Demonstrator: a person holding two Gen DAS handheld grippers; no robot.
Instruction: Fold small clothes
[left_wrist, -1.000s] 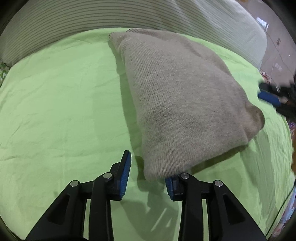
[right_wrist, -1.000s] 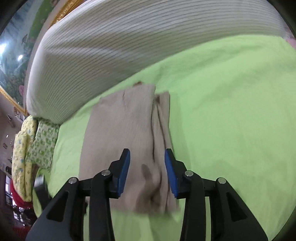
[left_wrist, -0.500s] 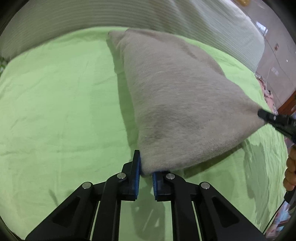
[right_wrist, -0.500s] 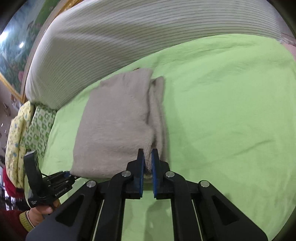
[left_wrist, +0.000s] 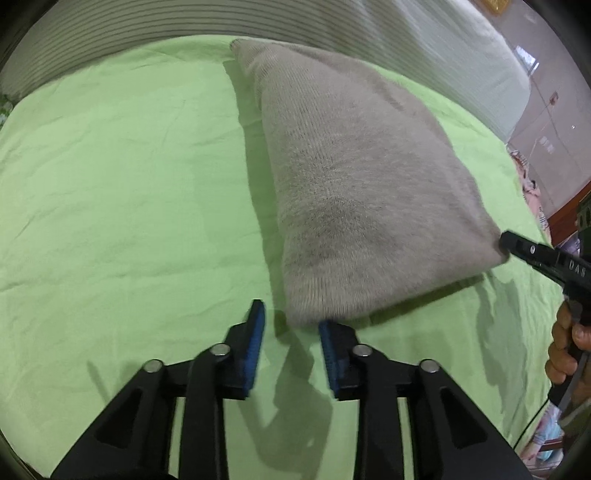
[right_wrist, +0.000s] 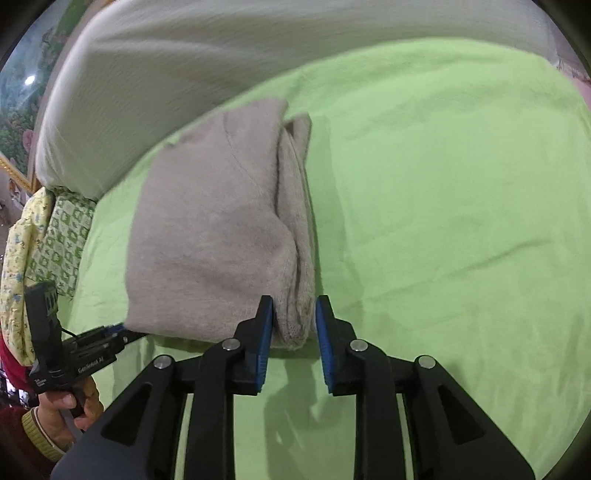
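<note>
A folded beige knitted garment (left_wrist: 354, 192) lies on the green sheet (left_wrist: 122, 206); it also shows in the right wrist view (right_wrist: 221, 236). My left gripper (left_wrist: 290, 347) is open, its blue pads just short of the garment's near left corner. My right gripper (right_wrist: 293, 332) is open, with the garment's near right corner between its pads, not pinched. The right gripper's tip shows in the left wrist view (left_wrist: 532, 254) at that corner. The left gripper shows in the right wrist view (right_wrist: 92, 343) at the garment's left corner.
A grey striped bolster (left_wrist: 406, 40) runs along the far edge of the bed. Yellow and green patterned bedding (right_wrist: 48, 236) lies at the left. The person's hand (right_wrist: 70, 410) holds the left gripper. A wall and floor (left_wrist: 554, 99) lie beyond the bed at right.
Both grippers were shut on the garment's near corners half a second ago. Both have now opened and let go, and the garment rests on the sheet.
</note>
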